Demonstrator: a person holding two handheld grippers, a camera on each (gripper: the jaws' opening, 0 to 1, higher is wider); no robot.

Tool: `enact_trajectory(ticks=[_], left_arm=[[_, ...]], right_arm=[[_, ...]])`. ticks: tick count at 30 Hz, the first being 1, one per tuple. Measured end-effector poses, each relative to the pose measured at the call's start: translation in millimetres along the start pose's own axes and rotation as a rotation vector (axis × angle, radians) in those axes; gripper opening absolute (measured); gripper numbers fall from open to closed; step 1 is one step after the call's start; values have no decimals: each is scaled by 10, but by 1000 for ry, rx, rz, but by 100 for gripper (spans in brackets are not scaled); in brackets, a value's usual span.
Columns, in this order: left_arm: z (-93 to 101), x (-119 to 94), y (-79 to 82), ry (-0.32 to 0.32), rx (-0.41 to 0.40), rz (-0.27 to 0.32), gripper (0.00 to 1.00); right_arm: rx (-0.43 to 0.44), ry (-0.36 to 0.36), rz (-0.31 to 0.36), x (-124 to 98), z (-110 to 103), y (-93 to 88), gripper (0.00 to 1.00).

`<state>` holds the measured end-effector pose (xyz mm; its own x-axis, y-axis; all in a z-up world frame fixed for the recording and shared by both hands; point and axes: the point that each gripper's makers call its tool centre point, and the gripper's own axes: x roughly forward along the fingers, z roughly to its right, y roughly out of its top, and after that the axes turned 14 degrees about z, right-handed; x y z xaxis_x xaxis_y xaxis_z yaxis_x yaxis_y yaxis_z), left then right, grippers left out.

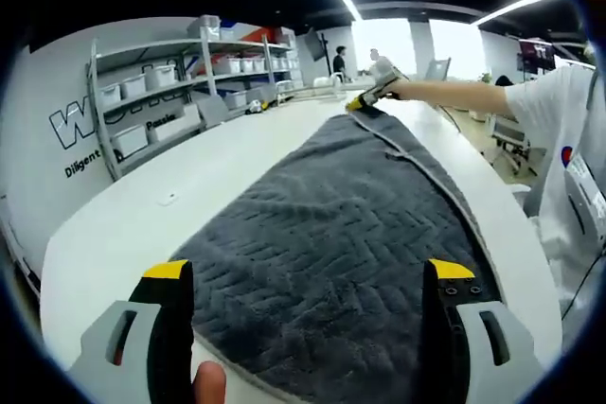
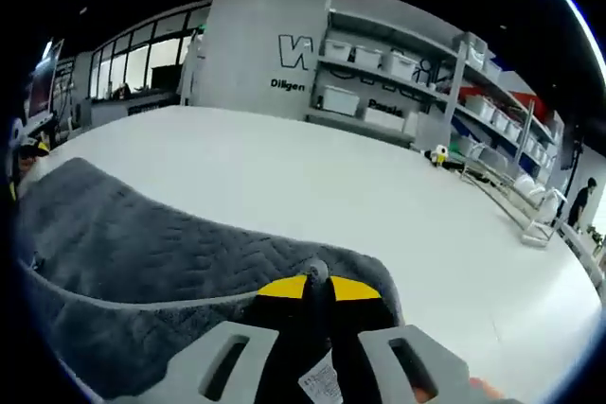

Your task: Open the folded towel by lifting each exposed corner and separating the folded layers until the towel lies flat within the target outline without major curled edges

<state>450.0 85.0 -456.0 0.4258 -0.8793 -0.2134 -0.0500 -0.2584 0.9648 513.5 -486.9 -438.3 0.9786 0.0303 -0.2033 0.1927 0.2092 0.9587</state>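
A dark grey towel point(image 1: 331, 234) with a zigzag weave lies stretched along the white table point(image 1: 142, 224). My left gripper point(image 1: 309, 276) is open at the towel's near end, its yellow-tipped jaws standing wide apart over the cloth with nothing between them. At the far end a person's outstretched arm holds my right gripper point(image 1: 365, 101) at the towel's far corner. In the right gripper view the right gripper point(image 2: 317, 286) is shut on the towel's corner, and the towel point(image 2: 142, 243) runs off to the left with its hem band showing.
Shelves with white bins point(image 1: 151, 92) stand along the grey lettered wall beyond the table's left edge. The person in a white shirt point(image 1: 568, 167) stands at the table's right side. A small white tag point(image 1: 168, 198) lies on the table. Wide bare tabletop point(image 2: 331, 186) surrounds the towel.
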Motion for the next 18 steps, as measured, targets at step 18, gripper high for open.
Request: enact_trajectory(ticks=[18], left_arm=[[3, -20, 42, 4, 0, 14, 99]], right_arm=[[-58, -1, 117, -702, -47, 229, 2]])
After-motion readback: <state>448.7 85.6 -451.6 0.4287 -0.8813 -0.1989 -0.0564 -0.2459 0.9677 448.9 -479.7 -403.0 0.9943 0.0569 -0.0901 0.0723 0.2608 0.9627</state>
